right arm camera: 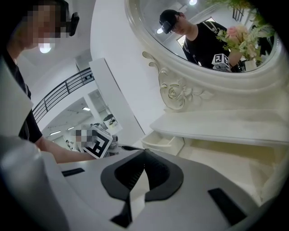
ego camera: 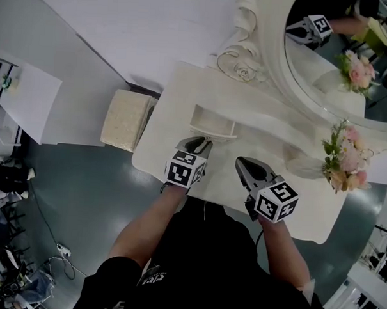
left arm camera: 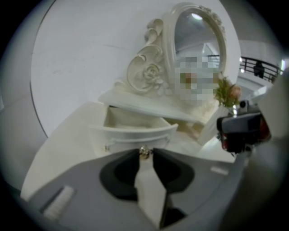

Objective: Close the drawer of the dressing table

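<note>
White dressing table [ego camera: 173,108]: curved drawer [ego camera: 212,124] open; left gripper [ego camera: 202,143] fingers pinch knob [left arm camera: 144,152]; right gripper [right arm camera: 144,153] fingers together.

Grey-green floor [ego camera: 83,190] is seen below a plain white wall [ego camera: 141,33]. A cream padded stool [ego camera: 124,119] is set near the wall's foot. A cable [ego camera: 61,248] is run across the floor, lower left. A dark railing [left arm camera: 259,70] is seen far off.
</note>
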`<action>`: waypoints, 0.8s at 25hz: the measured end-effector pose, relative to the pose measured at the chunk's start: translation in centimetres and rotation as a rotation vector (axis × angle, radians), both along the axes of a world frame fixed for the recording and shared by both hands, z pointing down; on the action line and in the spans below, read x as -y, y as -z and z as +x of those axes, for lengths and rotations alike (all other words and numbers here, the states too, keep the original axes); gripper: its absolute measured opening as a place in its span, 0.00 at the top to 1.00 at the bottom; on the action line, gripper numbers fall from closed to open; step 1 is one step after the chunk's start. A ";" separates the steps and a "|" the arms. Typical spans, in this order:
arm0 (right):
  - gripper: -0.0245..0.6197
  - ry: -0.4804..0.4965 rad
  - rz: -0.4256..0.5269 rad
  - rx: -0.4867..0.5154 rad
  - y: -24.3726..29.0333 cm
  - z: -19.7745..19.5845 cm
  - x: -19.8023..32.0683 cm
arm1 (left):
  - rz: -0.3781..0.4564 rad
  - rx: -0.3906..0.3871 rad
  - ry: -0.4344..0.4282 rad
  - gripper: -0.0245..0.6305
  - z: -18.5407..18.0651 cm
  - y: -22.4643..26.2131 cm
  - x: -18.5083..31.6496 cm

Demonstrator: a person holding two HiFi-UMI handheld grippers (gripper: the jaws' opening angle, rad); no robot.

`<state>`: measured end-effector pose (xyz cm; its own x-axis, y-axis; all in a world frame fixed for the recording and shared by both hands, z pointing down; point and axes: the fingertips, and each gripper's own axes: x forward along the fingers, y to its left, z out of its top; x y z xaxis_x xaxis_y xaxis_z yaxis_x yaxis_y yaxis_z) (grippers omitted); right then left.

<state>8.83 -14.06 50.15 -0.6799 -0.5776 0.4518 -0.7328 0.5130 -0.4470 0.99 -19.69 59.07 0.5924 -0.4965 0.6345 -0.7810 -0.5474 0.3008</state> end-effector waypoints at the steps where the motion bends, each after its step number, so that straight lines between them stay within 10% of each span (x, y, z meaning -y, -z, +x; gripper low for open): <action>1: 0.97 0.002 0.003 0.001 0.2 -0.1 0.1 | 0.001 0.002 -0.002 0.81 0.1 0.1 0.0; 20: 0.97 -0.001 -0.003 0.001 0.3 0.2 0.5 | 0.002 0.047 -0.045 0.82 0.2 -0.4 1.0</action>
<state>9.04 -14.56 49.87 -0.6799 -0.5768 0.4529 -0.7328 0.5107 -0.4497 1.20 -20.72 59.49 0.5840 -0.4711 0.6610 -0.7686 -0.5828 0.2637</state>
